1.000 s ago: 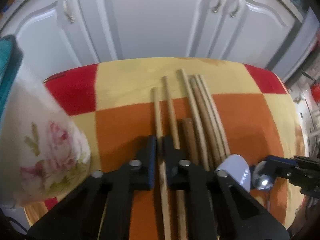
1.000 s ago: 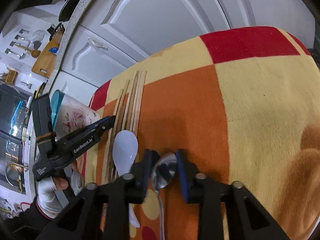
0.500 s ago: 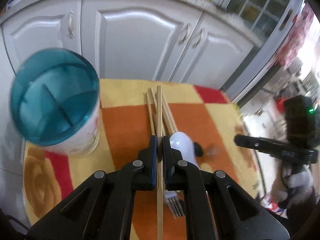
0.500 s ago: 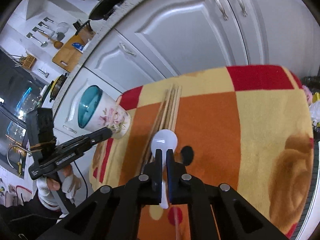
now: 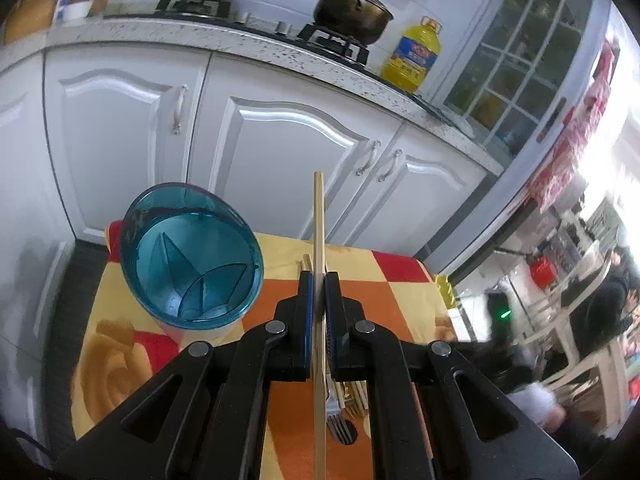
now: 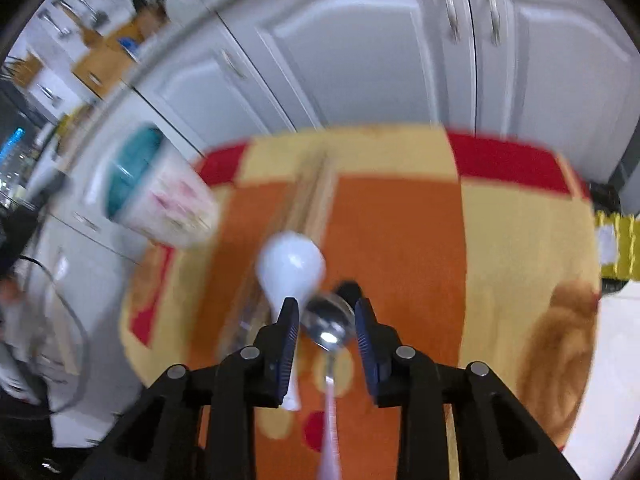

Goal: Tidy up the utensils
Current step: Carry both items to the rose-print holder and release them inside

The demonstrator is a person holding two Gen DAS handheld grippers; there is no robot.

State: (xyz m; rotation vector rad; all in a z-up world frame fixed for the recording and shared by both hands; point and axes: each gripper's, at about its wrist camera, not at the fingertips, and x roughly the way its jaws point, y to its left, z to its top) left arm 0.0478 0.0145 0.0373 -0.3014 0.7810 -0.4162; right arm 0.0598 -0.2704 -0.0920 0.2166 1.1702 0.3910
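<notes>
My left gripper (image 5: 318,292) is shut on a single wooden chopstick (image 5: 319,224) and holds it high above the table, right of the teal-lined floral utensil holder (image 5: 192,256). A fork (image 5: 340,424) and more chopsticks (image 5: 356,394) lie below it. My right gripper (image 6: 326,314) is open, its jaws either side of the metal spoon (image 6: 330,326), which lies on the cloth. The white ceramic spoon (image 6: 290,270) lies just left of it, beside the row of chopsticks (image 6: 312,192). The holder (image 6: 160,196) stands at the table's left. This view is motion-blurred.
The small table carries an orange, yellow and red checked cloth (image 6: 400,232). White cabinet doors (image 5: 280,152) stand right behind it. A stove with pots (image 5: 352,8) and an oil bottle (image 5: 414,56) sit on the counter above.
My left gripper rose further with the chopstick. My right gripper, shut half a second ago near the white spoon, is now open and low around the metal spoon.
</notes>
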